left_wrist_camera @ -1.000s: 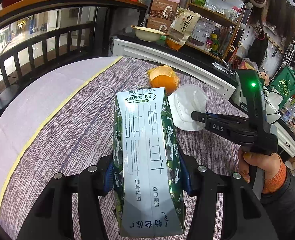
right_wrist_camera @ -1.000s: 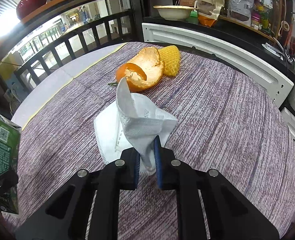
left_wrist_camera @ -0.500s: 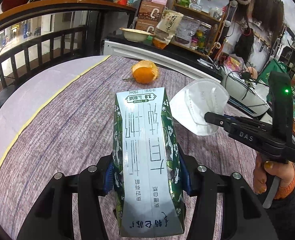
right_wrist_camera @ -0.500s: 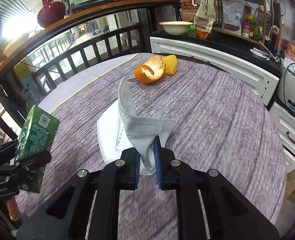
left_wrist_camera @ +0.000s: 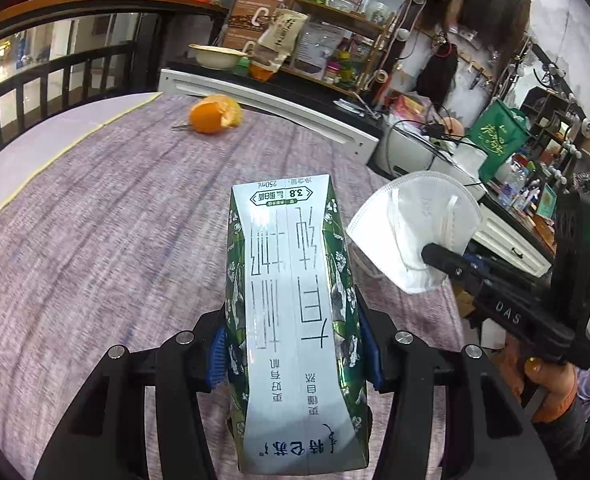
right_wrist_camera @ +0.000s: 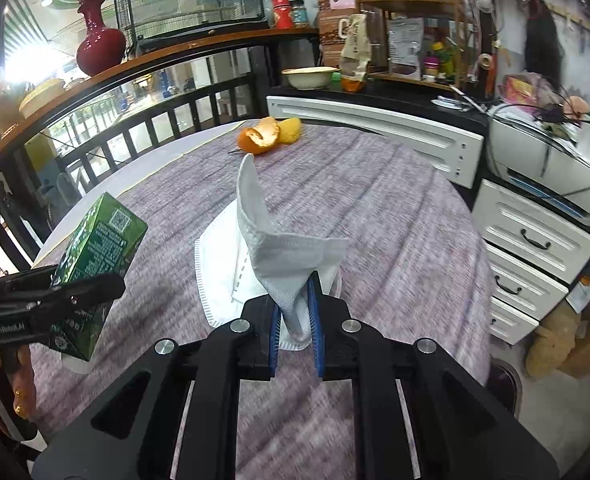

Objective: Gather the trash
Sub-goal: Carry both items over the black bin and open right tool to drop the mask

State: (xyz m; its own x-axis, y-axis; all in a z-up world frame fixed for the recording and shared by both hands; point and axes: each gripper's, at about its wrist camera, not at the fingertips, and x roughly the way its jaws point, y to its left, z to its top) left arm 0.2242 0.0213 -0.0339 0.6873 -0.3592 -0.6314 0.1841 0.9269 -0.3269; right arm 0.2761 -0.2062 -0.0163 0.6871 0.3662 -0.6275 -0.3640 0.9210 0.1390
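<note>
My left gripper [left_wrist_camera: 295, 354] is shut on a green and white milk carton [left_wrist_camera: 295, 320] and holds it above the round table. The carton also shows in the right wrist view [right_wrist_camera: 95, 264], at the left. My right gripper [right_wrist_camera: 297, 320] is shut on a white face mask [right_wrist_camera: 271, 256] and holds it in the air. The mask also shows in the left wrist view [left_wrist_camera: 415, 228], to the right of the carton. An orange peel [left_wrist_camera: 215, 114] lies at the table's far side, with a yellow foam net [right_wrist_camera: 291, 130] beside it.
The table has a purple striped cloth [right_wrist_camera: 375, 208]. White cabinets with drawers [right_wrist_camera: 535, 256] and a printer [right_wrist_camera: 555, 160] stand to the right. A dark railing [right_wrist_camera: 167, 124] runs behind the table. Shelves with jars and bags [left_wrist_camera: 295, 32] stand at the back.
Both grippers have pulled back and up from the table with the carton and the mask. The orange peel now looks farther away.
</note>
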